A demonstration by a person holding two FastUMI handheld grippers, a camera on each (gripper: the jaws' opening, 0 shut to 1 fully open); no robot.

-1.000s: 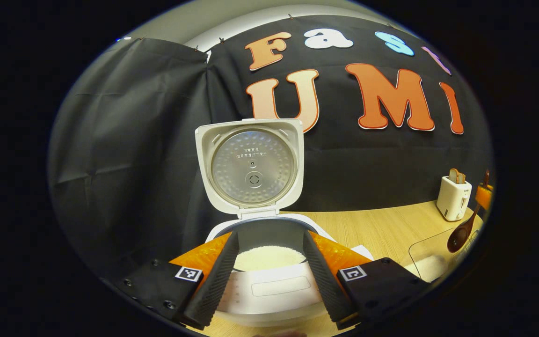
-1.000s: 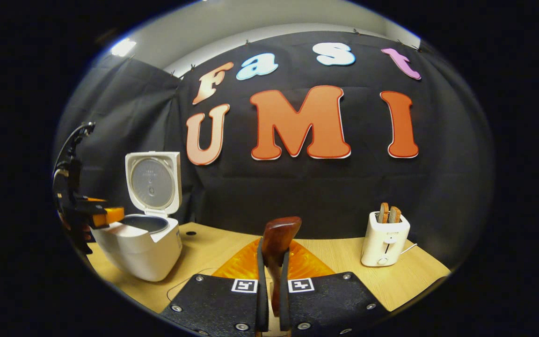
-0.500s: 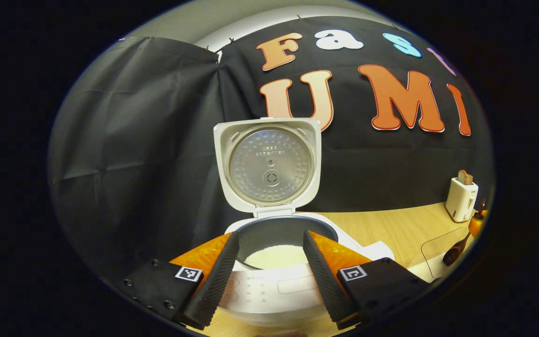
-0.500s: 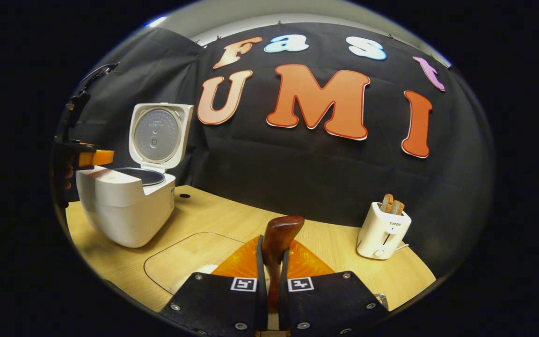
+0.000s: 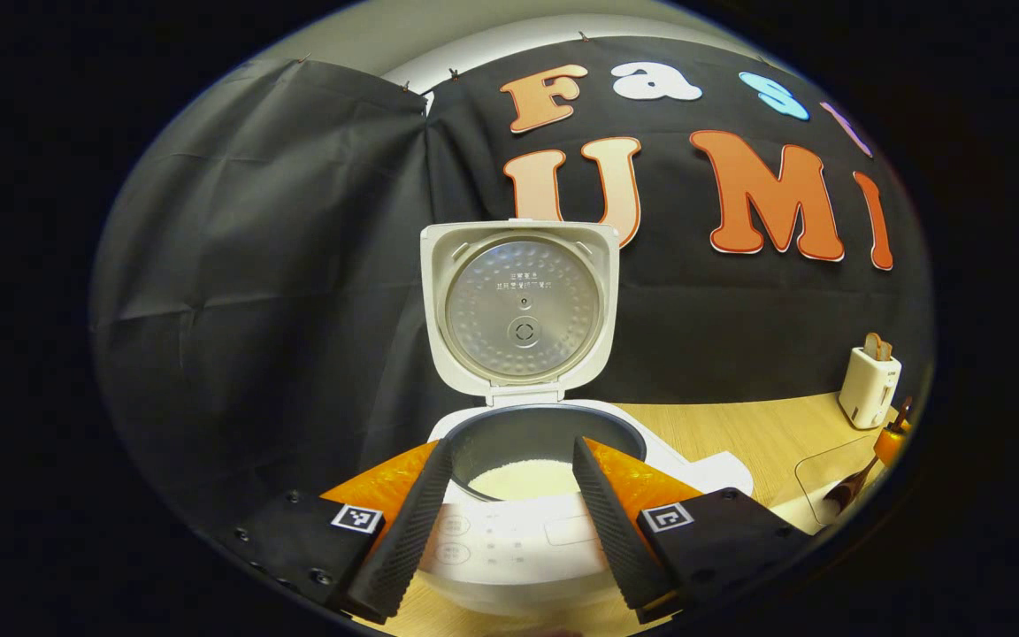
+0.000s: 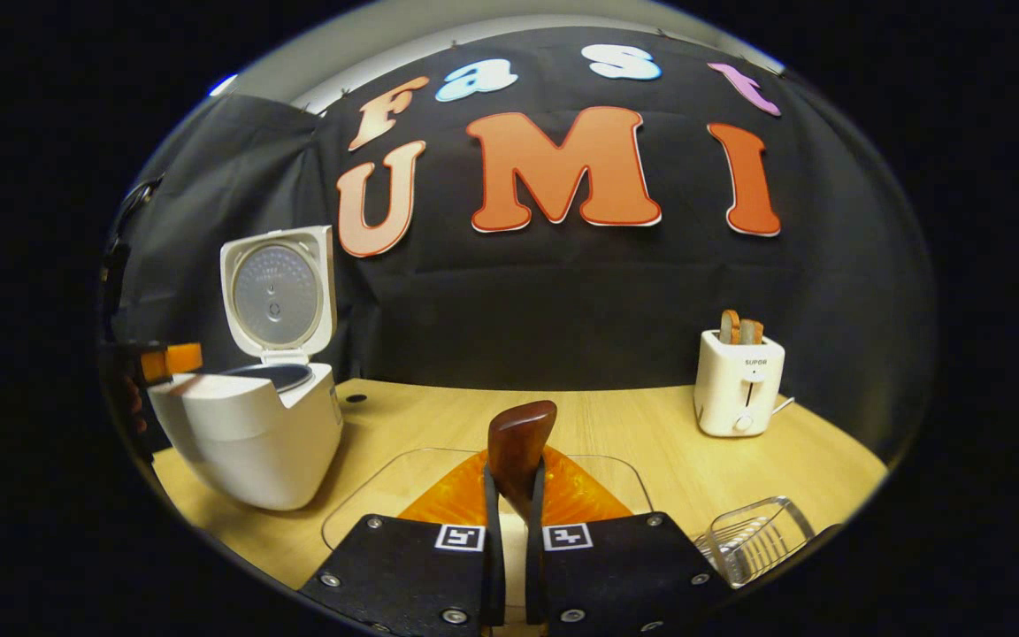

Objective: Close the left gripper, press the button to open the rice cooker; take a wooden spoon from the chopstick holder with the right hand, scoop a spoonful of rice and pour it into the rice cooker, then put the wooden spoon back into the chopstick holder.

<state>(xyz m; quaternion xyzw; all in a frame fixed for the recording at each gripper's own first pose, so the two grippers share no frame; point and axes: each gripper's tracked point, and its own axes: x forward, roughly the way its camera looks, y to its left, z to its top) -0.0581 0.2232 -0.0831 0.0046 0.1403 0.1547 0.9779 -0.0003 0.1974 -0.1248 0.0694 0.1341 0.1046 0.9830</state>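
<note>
Your right fingers (image 6: 509, 495) squeeze the wooden spoon (image 6: 520, 447) at the bottom middle. Your left fingers (image 5: 509, 504) are apart, holding nothing. The rice cooker (image 6: 249, 425) sits open at the left. Tip the spoon and rice could spill on the counter (image 6: 633, 442).

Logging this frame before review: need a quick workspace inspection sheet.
Surface: wooden table, level.
Job's things: rice cooker lid up, rice in its pot; wooden spoon; clear rice container under the spoon; wire chopstick holder.
Clutter: toaster with bread.
Grippers: left tool open at the cooker's front; right tool shut on the spoon.
Cables: toaster cord.
Surroundings: black cloth wall.
</note>
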